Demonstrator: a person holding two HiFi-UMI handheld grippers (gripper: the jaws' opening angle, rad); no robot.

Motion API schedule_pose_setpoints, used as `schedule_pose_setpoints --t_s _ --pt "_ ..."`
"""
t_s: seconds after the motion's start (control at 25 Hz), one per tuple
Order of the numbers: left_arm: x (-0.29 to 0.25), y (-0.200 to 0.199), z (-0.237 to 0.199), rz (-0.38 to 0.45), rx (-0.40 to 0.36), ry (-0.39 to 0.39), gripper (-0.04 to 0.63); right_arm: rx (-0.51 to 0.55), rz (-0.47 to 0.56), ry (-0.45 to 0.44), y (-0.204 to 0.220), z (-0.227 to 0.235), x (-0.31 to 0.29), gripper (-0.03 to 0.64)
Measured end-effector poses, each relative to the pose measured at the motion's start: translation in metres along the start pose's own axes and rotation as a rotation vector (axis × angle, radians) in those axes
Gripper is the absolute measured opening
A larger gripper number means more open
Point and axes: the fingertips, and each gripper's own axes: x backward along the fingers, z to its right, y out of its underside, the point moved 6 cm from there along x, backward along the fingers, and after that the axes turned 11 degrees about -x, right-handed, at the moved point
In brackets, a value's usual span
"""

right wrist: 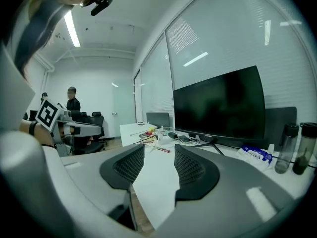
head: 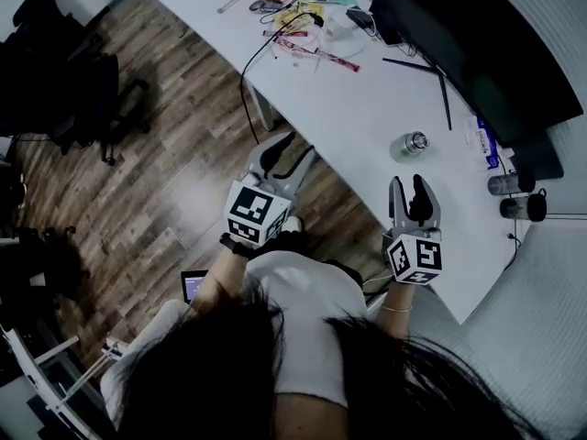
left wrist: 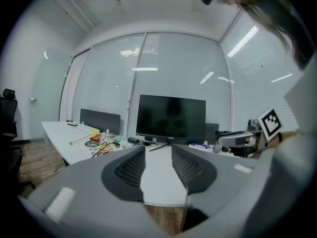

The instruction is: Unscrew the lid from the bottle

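A small clear bottle with a silver lid [head: 410,144] stands upright on the white table [head: 348,108], in front of the monitor. My right gripper [head: 407,183] is just short of it over the table's near edge, open, with nothing between its jaws [right wrist: 159,150]. My left gripper [head: 292,147] hovers at the table's edge further left, over the wooden floor, also open and empty [left wrist: 158,152]. In neither gripper view can I make out the bottle for sure. Each gripper view catches the other gripper to the side.
A black monitor [head: 477,44] stands along the table's back. Two dark bottles [head: 515,196] and a blue-white packet [head: 486,143] sit at the right end. Cables and small tools [head: 298,12] clutter the far end. Office chairs [head: 64,81] are on the floor at left. A person [right wrist: 73,100] stands far off.
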Motion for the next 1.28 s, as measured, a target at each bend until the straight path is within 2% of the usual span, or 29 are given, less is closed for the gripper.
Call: schedule_pose_setpoints --t_s 0.12,0.24,0.4,0.92,1.12,1.28 --pt "-0.004 0.003 -0.007 -0.002 -0.011 0.048 0.187 -0.006 0.008 0.034 -0.001 -0.001 -0.006 0.178" --pt "-0.011 0.006 -0.006 -0.012 -0.023 0.114 0.241 -0.010 0.014 0.070 -0.004 0.001 -0.007 0.200" --pt "-0.028 0.006 0.002 0.001 -0.019 0.197 0.259 -0.022 0.020 0.111 -0.010 0.010 -0.011 0.215" --pt "-0.140 -0.002 0.050 0.013 -0.048 0.449 0.285 -0.091 0.016 0.174 -0.012 0.079 -0.038 0.252" --pt "-0.189 -0.015 0.063 0.031 -0.064 0.514 0.288 -0.104 0.018 0.180 -0.021 0.106 -0.053 0.256" --pt "-0.222 -0.024 0.068 0.042 -0.060 0.532 0.288 -0.120 0.015 0.161 -0.027 0.123 -0.064 0.265"
